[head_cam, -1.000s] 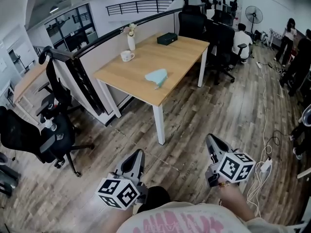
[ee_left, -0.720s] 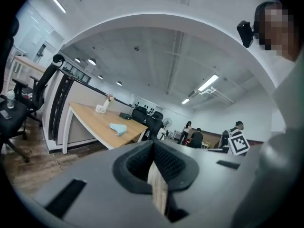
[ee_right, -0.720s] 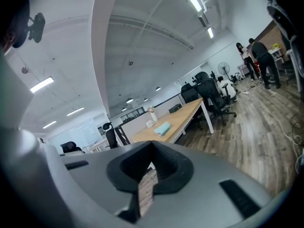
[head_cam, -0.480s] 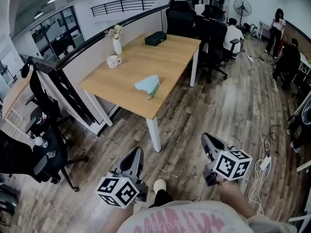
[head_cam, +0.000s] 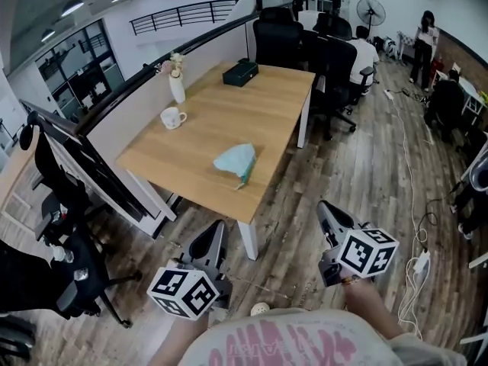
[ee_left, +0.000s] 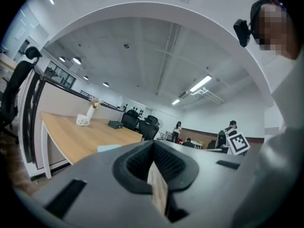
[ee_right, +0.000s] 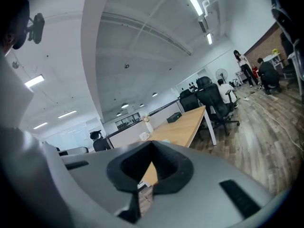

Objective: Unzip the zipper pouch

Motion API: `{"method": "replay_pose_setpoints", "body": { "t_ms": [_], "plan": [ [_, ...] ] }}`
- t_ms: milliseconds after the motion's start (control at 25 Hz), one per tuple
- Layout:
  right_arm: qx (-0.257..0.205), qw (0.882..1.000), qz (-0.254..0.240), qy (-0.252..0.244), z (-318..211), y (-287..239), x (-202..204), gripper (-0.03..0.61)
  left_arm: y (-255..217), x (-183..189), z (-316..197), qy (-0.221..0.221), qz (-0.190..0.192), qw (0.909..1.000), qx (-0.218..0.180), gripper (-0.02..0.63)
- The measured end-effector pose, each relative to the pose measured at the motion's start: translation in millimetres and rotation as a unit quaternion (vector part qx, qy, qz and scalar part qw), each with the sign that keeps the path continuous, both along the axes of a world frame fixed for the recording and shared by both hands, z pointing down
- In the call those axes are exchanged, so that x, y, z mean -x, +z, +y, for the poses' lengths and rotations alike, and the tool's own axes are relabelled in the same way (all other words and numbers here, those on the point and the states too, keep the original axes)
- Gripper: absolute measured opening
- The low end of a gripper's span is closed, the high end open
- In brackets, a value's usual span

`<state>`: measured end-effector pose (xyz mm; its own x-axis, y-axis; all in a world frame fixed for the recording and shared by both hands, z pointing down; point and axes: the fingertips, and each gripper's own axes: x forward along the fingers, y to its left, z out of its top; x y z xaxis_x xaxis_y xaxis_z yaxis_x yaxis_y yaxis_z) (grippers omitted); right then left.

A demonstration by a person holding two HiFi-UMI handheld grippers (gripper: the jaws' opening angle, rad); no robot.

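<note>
Here we are, standing back from the wooden table [head_cam: 200,143], and the zipper pouch [head_cam: 235,161] lies flat on it, a pale blue shape near the front edge, close to the nearer corner. Nothing is touching it. Both tools hang over the plank floor [head_cam: 358,166], well apart from the pouch and short of the table.

The left gripper [head_cam: 214,235] points level toward the table's near leg, claw clenched tight with nothing in it; its own camera shows the ribbed pads meeting in a single seam. The right gripper [head_cam: 326,212] tips a little downward, claw likewise clenched and empty, pads pressed together. Each one carries its marker cube at the back, close to the person's body.

Along the partition side of the table stand a white mug [head_cam: 172,117] and a slim vase [head_cam: 177,88] with flowers. A black box [head_cam: 239,72] sits at the far end. Behind that are dark office chairs [head_cam: 278,40], a seated person [head_cam: 363,52], and a floor fan [head_cam: 370,10] by the wall.
</note>
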<state>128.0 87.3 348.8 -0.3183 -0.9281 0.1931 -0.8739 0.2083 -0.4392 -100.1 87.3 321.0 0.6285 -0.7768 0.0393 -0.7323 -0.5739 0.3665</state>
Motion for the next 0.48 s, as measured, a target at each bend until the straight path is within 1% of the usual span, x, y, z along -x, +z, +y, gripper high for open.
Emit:
{"method": "replay_pose_setpoints", "body": {
  "t_ms": [120, 240, 320, 480],
  "plan": [
    [-0.012, 1.000, -0.003, 0.007, -21.9, -5.0, 6.3, 0.000, -3.9, 5.2, -25.1, 0.010, -0.003, 0.9999, -0.008, 0.003],
    [-0.007, 1.000, -0.001, 0.013, -35.8, 3.4, 9.9, 0.000, 2.0, 9.1, -43.8, 0.011, -0.008, 0.9999, -0.007, 0.003],
    [0.006, 1.000, 0.000, 0.015, -41.0, 15.6, 10.9, 0.000, 13.6, 8.9, -52.8, 0.015, -0.010, 0.9998, 0.005, 0.003],
    [0.041, 0.999, -0.004, 0.018, -49.9, 41.9, 10.8, 0.000, 42.2, 2.7, -66.1, 0.035, -0.012, 0.9984, 0.043, 0.003]
  ]
}}
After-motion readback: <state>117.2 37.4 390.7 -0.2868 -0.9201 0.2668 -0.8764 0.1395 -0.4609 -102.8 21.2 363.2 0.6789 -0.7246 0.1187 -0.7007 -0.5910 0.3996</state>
